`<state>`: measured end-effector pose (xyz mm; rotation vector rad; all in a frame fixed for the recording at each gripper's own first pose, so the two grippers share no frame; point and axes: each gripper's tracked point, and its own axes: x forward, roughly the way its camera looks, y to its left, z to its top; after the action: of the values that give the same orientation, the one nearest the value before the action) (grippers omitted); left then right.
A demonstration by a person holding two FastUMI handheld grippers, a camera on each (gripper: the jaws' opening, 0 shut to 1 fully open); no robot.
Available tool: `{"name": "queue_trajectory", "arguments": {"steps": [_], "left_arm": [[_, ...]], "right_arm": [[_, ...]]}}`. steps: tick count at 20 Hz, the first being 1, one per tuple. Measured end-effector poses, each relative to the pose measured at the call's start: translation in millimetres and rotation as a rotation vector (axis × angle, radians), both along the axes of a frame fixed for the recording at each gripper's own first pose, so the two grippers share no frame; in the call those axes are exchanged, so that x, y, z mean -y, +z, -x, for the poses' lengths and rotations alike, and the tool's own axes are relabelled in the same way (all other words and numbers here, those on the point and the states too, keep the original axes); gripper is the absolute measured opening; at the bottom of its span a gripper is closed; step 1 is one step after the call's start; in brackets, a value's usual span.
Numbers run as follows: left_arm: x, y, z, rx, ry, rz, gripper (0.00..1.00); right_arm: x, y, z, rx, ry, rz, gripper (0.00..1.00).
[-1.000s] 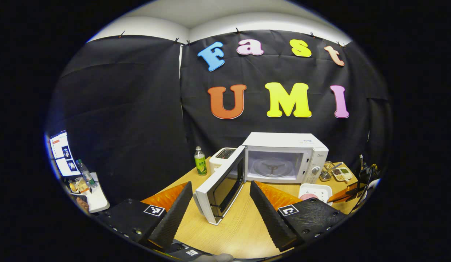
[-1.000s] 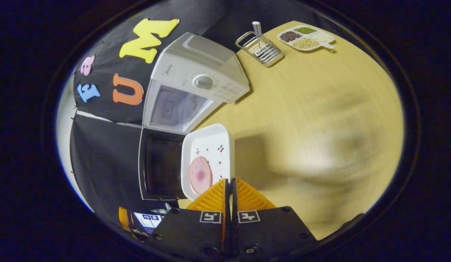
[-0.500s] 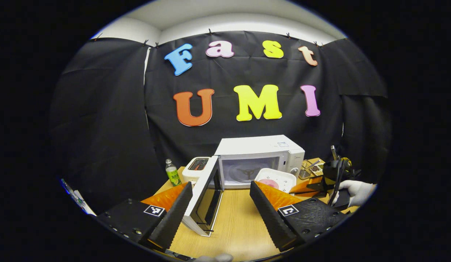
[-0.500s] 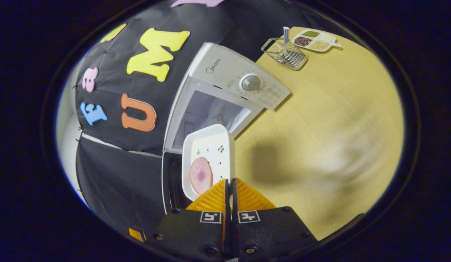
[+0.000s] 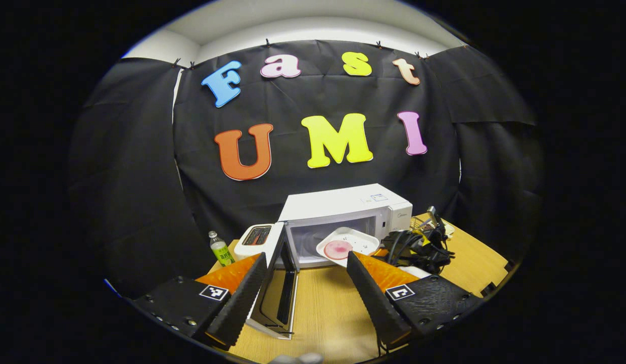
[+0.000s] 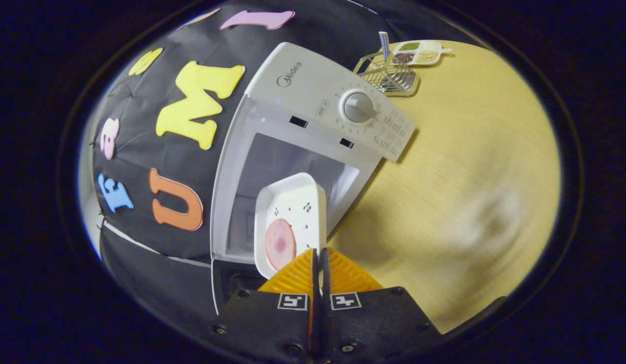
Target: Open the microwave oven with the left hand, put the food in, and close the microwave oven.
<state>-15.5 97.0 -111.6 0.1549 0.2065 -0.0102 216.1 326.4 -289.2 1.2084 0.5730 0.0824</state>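
Observation:
The white microwave point(image 5: 343, 205) stands on the wooden table with its door point(image 5: 280, 283) swung wide to the left. My left gripper point(image 5: 306, 257) hangs open in front of it, nothing between its fingers; the door's edge lies just past its left finger. My right gripper point(image 6: 319, 250) is shut on the near rim of a white plate point(image 6: 297, 202) carrying a round pink slice of food point(image 6: 280, 244). The plate is held level at the mouth of the cavity point(image 6: 272, 167), its far end just inside. In the left gripper view the plate point(image 5: 355, 240) sits in the opening.
A toaster point(image 5: 254, 237) and a green bottle point(image 5: 220, 248) stand left of the microwave. Right of it are a wire rack point(image 6: 388, 76) and a divided dish of beans point(image 6: 419, 50). The control knob point(image 6: 358, 107) is beside the opening. Bare table point(image 6: 469, 151) lies to the right.
My right gripper has carried the plate from the table in front of the microwave up to the cavity's mouth. My left gripper has drawn back from the door, still open.

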Motion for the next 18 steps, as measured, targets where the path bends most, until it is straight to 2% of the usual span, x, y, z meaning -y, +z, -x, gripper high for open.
{"name": "queue_trajectory", "arguments": {"steps": [2,6,10,14,18], "left_arm": [[3.8,-7.2,-3.9,-0.017,-0.018,-0.009,0.97],[9.2,-22.6,-4.8,-0.052,-0.03,0.008,0.97],[2.7,-30.0,-4.0,-0.075,0.005,0.02,0.97],[-9.3,-38.2,-1.1,-0.083,0.054,0.03,0.97],[-24.3,-56.4,0.9,-0.11,0.101,0.072,0.97]], "right_arm": [[-9.6,-12.2,-20.7,-0.031,-0.053,-0.029,0.04],[-6.4,-25.3,-57.8,-0.068,-0.204,-0.011,0.04],[-29.0,-24.2,-91.9,-0.056,-0.214,-0.042,0.04],[-24.3,-33.7,-116.2,-0.078,-0.255,0.028,0.03],[-23.5,-40.5,-132.5,-0.081,-0.281,0.027,0.04]]}}
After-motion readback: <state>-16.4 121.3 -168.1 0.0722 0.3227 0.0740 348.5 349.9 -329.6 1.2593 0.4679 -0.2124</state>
